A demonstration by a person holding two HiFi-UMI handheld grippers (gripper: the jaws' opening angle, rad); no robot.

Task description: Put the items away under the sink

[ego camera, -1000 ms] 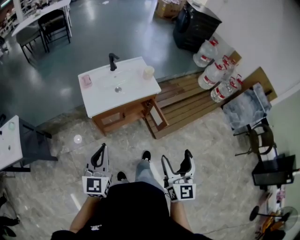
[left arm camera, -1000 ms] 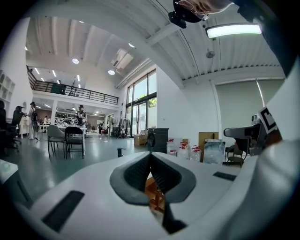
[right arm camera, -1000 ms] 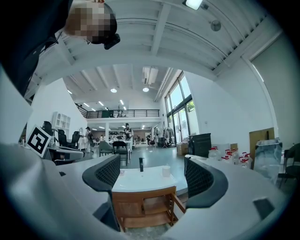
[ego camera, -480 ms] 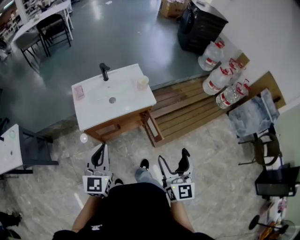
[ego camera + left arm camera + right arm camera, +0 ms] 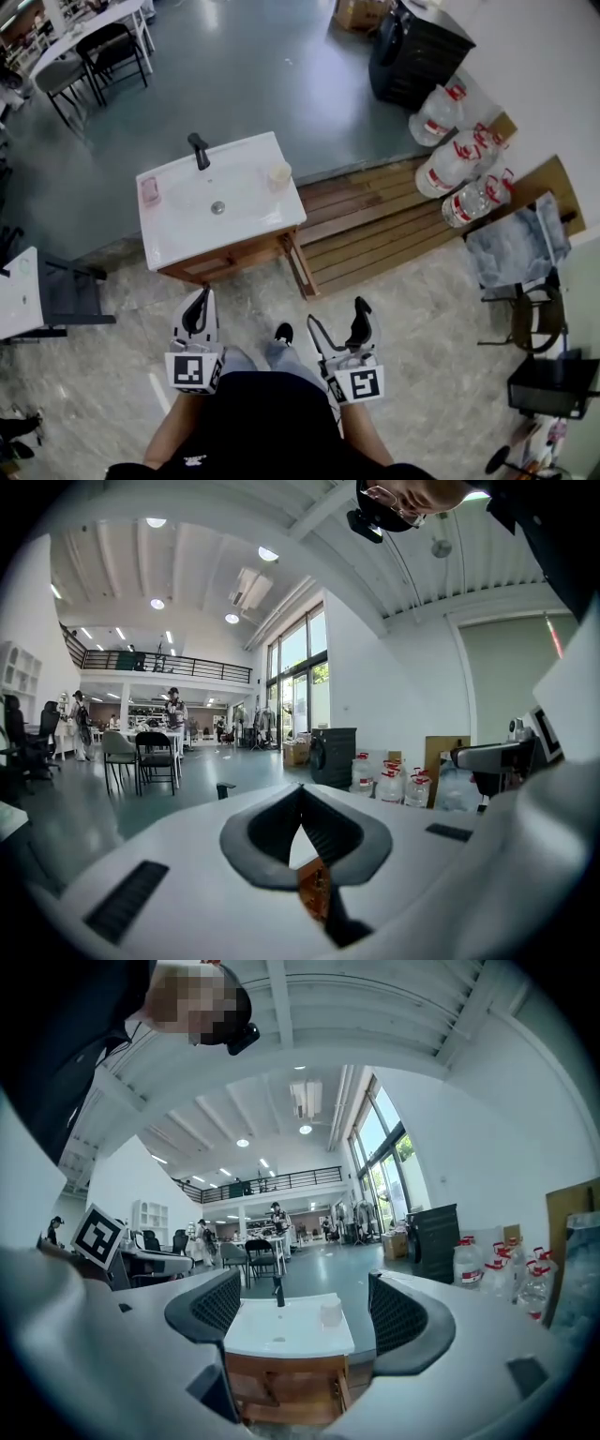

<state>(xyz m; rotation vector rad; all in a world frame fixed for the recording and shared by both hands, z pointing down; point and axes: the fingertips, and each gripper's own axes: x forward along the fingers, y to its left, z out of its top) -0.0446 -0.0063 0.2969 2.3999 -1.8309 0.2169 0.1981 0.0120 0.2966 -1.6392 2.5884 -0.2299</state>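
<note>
**A:** What's shown, L to R?

**B:** Left claw (image 5: 199, 302) is shut w/ nothing in it. Right claw (image 5: 337, 317) is wide open, empty. Both are held low by the person's legs. Ahead, well apart from them, is a white sink (image 5: 187, 234) on a wood cabinet (image 5: 225, 261).

**A:** And the items?

**B:** On the sink top: pink thing (image 5: 150, 190) at left, black tap (image 5: 198, 150), pale cup (image 5: 278, 173) at right.

**A:** Which step?

**B:** Prob. the approach, as nothing's picked up yet. Next: get close, open the left claw, grasp an item, then reach into the cabinet below.
</note>
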